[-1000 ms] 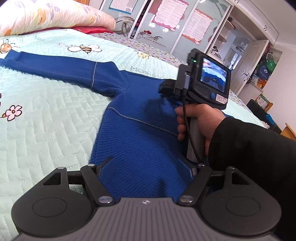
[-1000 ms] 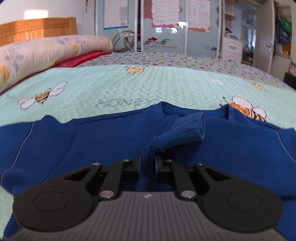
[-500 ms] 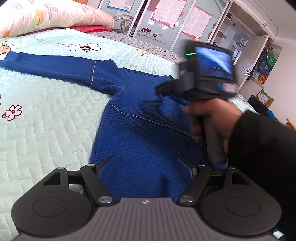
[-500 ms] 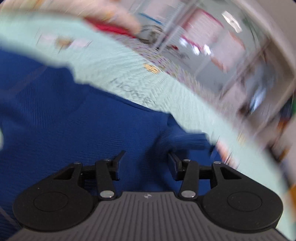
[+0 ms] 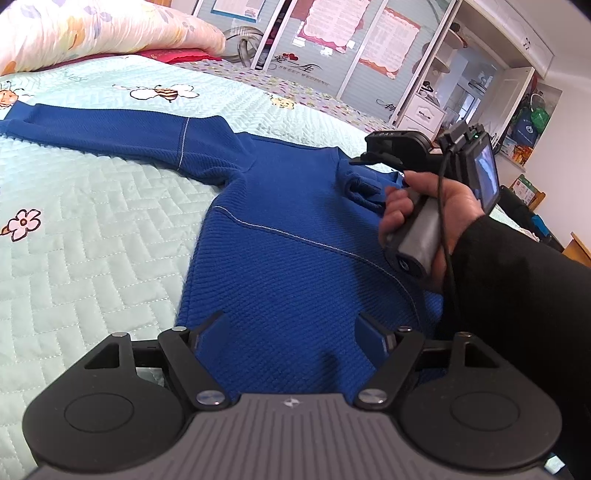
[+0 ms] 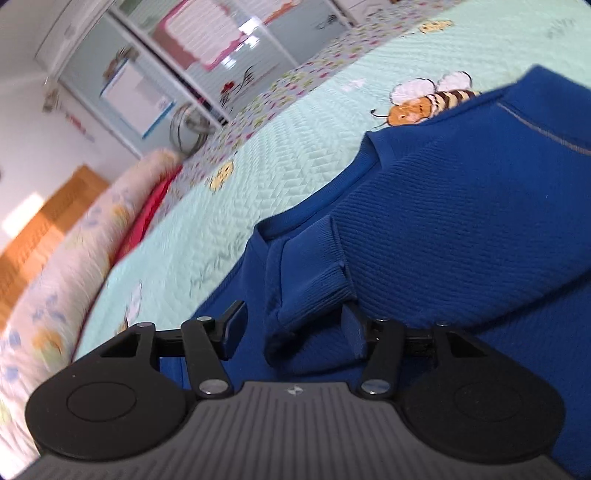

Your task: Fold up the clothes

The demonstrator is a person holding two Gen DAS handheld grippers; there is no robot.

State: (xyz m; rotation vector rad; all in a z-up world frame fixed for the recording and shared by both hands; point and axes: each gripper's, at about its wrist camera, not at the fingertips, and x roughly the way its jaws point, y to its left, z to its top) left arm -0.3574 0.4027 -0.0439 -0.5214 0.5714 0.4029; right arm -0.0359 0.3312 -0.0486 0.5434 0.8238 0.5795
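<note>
A blue knit sweater (image 5: 288, 236) lies flat on the bed, one sleeve (image 5: 110, 129) stretched out to the far left. The other sleeve is folded across the chest, its ribbed cuff (image 6: 314, 273) lying near the collar. My left gripper (image 5: 290, 332) is open and empty, low over the sweater's hem. My right gripper (image 6: 293, 328) is open and tilted, just above the folded cuff without holding it. It also shows in the left wrist view (image 5: 391, 151), lifted above the collar area in a hand.
The bed has a pale green quilted cover (image 5: 92, 229) with bee and flower prints. A floral pillow (image 5: 92, 29) lies at the head of the bed. Wardrobe doors (image 5: 332, 48) stand beyond the far edge.
My right gripper opened, let go of the sleeve cuff, and lifted away while tilting. The cuff now rests on the sweater's chest. My left gripper stayed put.
</note>
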